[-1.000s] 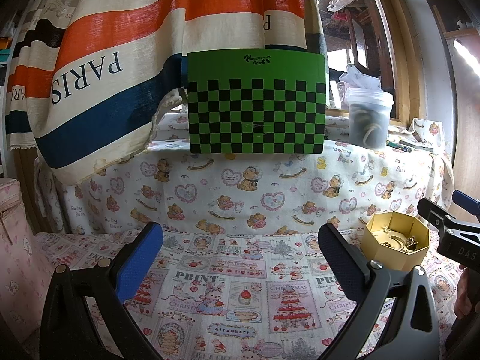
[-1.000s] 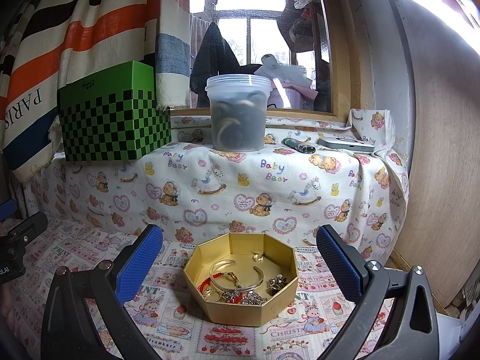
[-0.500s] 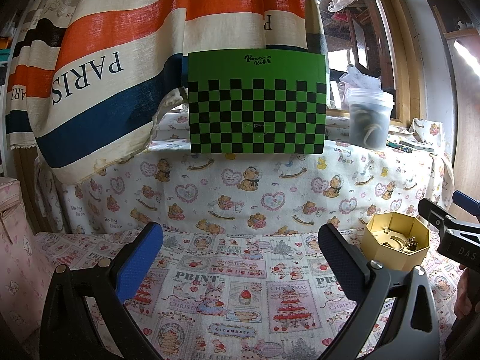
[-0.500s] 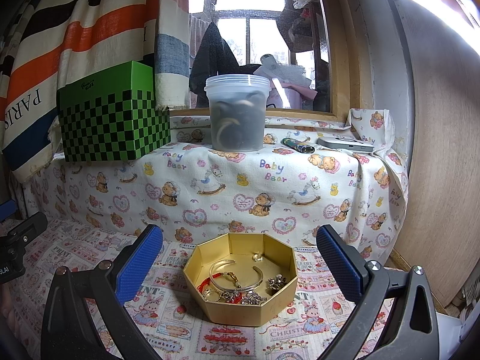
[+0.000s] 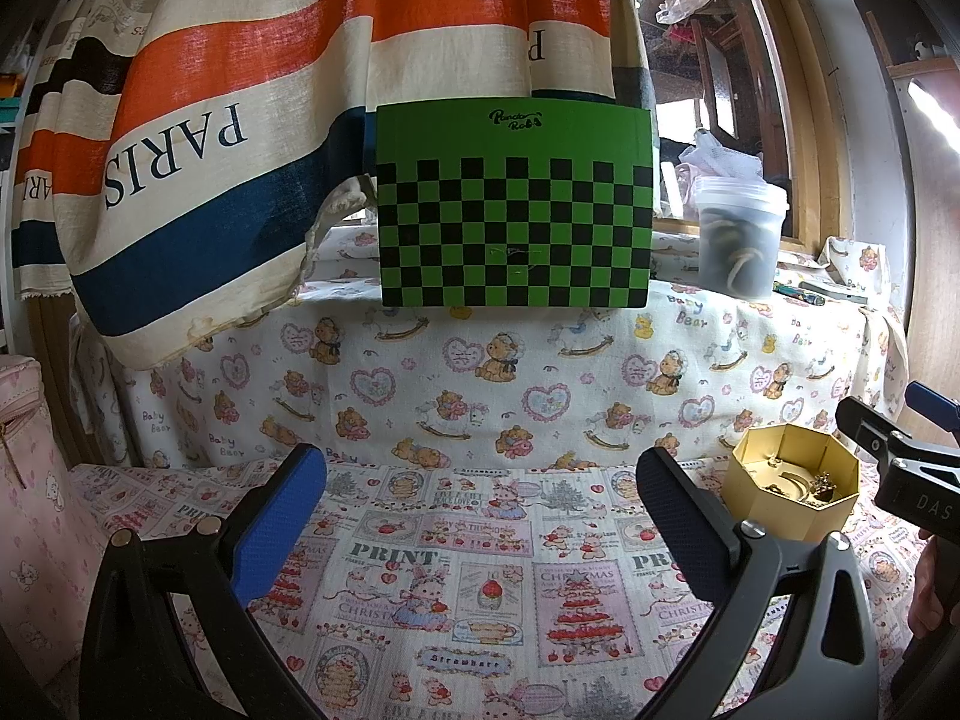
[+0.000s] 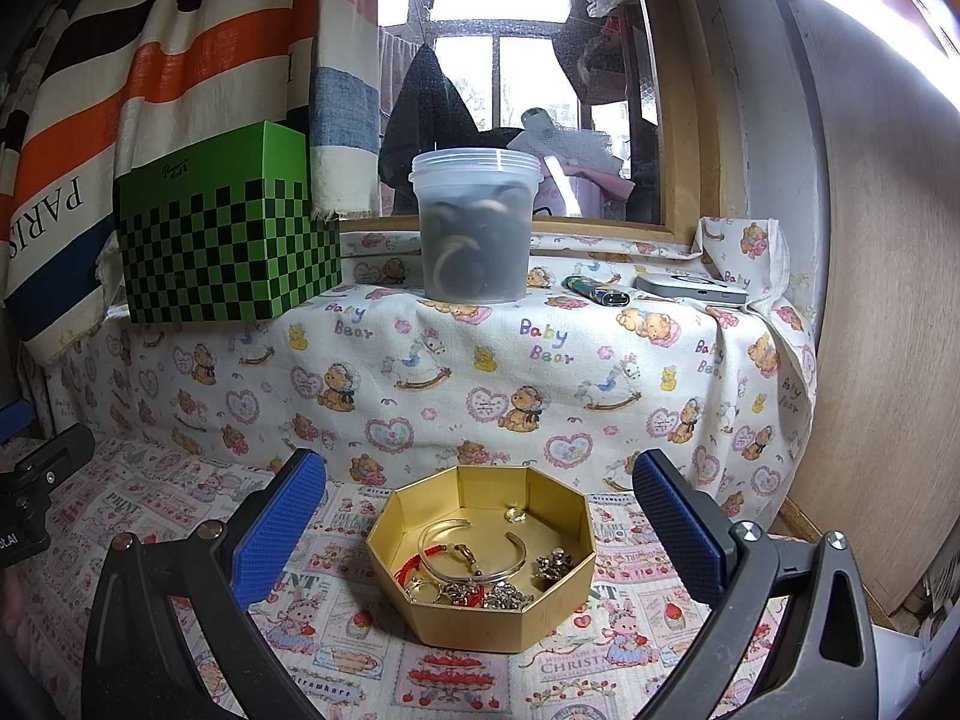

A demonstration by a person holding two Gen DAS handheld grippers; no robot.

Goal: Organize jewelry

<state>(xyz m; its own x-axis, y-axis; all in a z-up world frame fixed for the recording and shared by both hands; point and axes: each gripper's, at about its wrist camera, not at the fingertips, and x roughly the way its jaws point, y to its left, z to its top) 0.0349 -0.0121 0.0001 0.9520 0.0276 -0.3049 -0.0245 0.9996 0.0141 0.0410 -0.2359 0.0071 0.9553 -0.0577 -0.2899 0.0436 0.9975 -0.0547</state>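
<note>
A gold octagonal box [image 6: 543, 606] sits on the printed cloth, straight ahead of my right gripper [image 6: 480, 531], which is open and empty just behind and above it. Inside lie a silver bangle [image 6: 474, 546], a red cord bracelet [image 6: 420, 561], a small ring [image 6: 515, 515] and several silver charms [image 6: 555, 564]. In the left wrist view the same gold octagonal box [image 5: 780, 510] lies at the far right. My left gripper [image 5: 480, 519] is open over bare cloth, well left of the box. The right gripper's body [image 5: 906, 462] shows at that view's right edge.
A raised ledge draped in teddy-bear cloth [image 6: 540, 360] runs behind the box. On it stand a green checkered box [image 6: 228, 240], a lidded plastic tub [image 6: 474, 228], a lighter [image 6: 597, 293] and a flat grey device [image 6: 690, 290]. A striped curtain [image 5: 240, 150] hangs left; a wooden panel [image 6: 888, 360] closes the right.
</note>
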